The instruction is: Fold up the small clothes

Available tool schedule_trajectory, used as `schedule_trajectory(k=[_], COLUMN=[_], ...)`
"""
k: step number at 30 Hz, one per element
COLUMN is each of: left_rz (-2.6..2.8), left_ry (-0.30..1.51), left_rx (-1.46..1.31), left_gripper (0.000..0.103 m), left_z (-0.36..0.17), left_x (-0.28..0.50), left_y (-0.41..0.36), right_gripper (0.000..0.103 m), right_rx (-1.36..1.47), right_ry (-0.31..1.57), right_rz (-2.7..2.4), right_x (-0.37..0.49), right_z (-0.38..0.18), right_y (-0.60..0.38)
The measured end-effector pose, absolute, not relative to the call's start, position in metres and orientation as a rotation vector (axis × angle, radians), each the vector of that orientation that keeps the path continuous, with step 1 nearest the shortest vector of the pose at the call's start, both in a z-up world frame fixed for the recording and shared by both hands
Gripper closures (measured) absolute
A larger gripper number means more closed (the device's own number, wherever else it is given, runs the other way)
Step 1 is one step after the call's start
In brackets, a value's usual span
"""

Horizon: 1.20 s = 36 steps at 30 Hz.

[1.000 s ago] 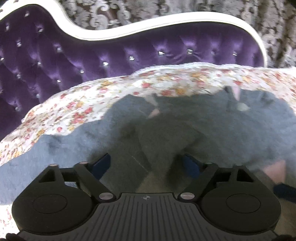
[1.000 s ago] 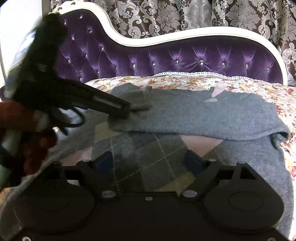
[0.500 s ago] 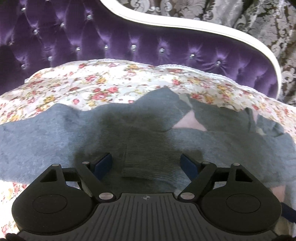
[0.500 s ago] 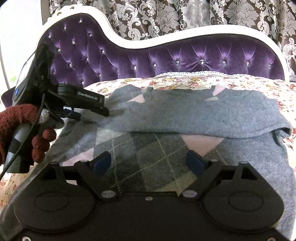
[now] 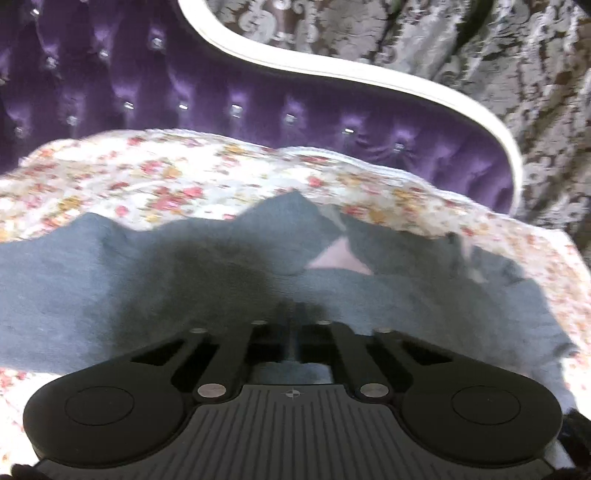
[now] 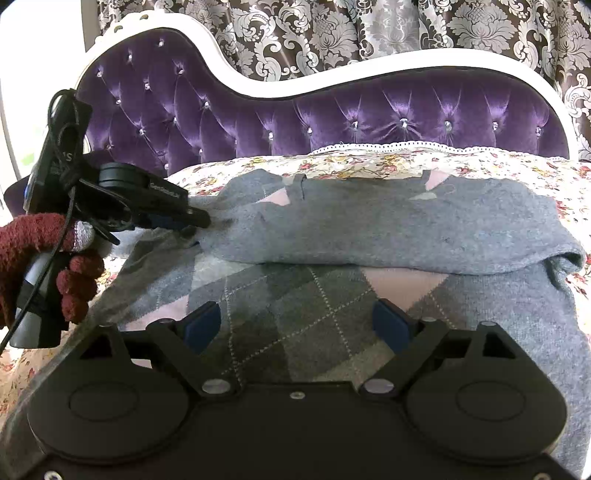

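Observation:
A grey sweater (image 6: pixel 388 225) with a pink and grey argyle front lies on a floral-covered sofa seat, its far part folded forward over the body. It fills the lower left wrist view (image 5: pixel 184 280). My left gripper (image 5: pixel 293 314) is shut on the sweater's left edge; in the right wrist view it (image 6: pixel 199 223) pinches the cloth at the fold's left end, held by a red-gloved hand. My right gripper (image 6: pixel 297 325) is open and empty just above the argyle panel (image 6: pixel 295 295).
The floral cover (image 6: pixel 351 162) spreads over the seat beyond the sweater. A purple tufted sofa back (image 6: pixel 332 114) with a white frame rises behind it. Patterned curtains (image 6: pixel 332 33) hang at the back.
My left gripper went from open above the sweater's ribbed edge to shut on the cloth at the fold's left end. My right gripper stayed open and nearly still.

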<state>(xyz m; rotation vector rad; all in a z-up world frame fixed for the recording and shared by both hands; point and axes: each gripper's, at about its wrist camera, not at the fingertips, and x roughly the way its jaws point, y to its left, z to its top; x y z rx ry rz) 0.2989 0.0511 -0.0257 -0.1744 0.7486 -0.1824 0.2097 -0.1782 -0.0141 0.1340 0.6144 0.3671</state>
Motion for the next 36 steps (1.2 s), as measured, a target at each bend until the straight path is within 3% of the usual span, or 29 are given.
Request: schedule_trajectory(k=[3, 6, 8, 9, 14, 24, 25, 26, 28, 29, 36], left_rz=[-0.173, -0.128, -0.088, -0.085, -0.126, -0.110, -0.100, -0.083, -0.075, -0.087, -0.068], left_ry=[0.730, 0.773, 0.797, 0.796, 0.809, 0.781, 0.777, 0.768, 0.772, 0.774, 0.668], left_rx=[-0.130, -0.118, -0.129, -0.137, -0.138, -0.309, -0.323, -0.337, -0.349, -0.361, -0.372], left_gripper=[0.102, 0.096, 0.058, 0.051, 0.041, 0.042, 0.051, 0.069, 0.088, 0.093, 0.094], left_z=[-0.022, -0.021, -0.023, -0.025, -0.031, -0.038, -0.038, -0.038, -0.038, -0.039, -0.017], left_x=[0.293, 0.292, 0.287, 0.283, 0.270, 0.301, 0.303, 0.304, 0.307, 0.308, 0.280], left_y=[0.044, 0.042, 0.044, 0.044, 0.043, 0.058, 0.059, 0.060, 0.062, 0.063, 0.070], right_gripper=[0.012, 0.012, 0.012, 0.012, 0.011, 0.010, 0.010, 0.010, 0.010, 0.010, 0.010], right_rx=[0.131, 0.131, 0.131, 0.131, 0.131, 0.127, 0.127, 0.127, 0.127, 0.126, 0.128], right_ry=[0.615, 0.615, 0.614, 0.615, 0.615, 0.616, 0.616, 0.616, 0.616, 0.616, 0.619], right_rz=[0.368, 0.368, 0.368, 0.368, 0.369, 0.371, 0.371, 0.371, 0.371, 0.371, 0.373], right_x=[0.209, 0.209, 0.209, 0.209, 0.209, 0.209, 0.209, 0.209, 0.209, 0.209, 0.209], right_z=[-0.015, -0.015, -0.015, -0.015, -0.015, -0.014, -0.014, -0.014, -0.014, -0.014, -0.014], right_y=[-0.177, -0.177, -0.177, -0.177, -0.177, -0.176, -0.176, -0.176, -0.176, -0.176, -0.176])
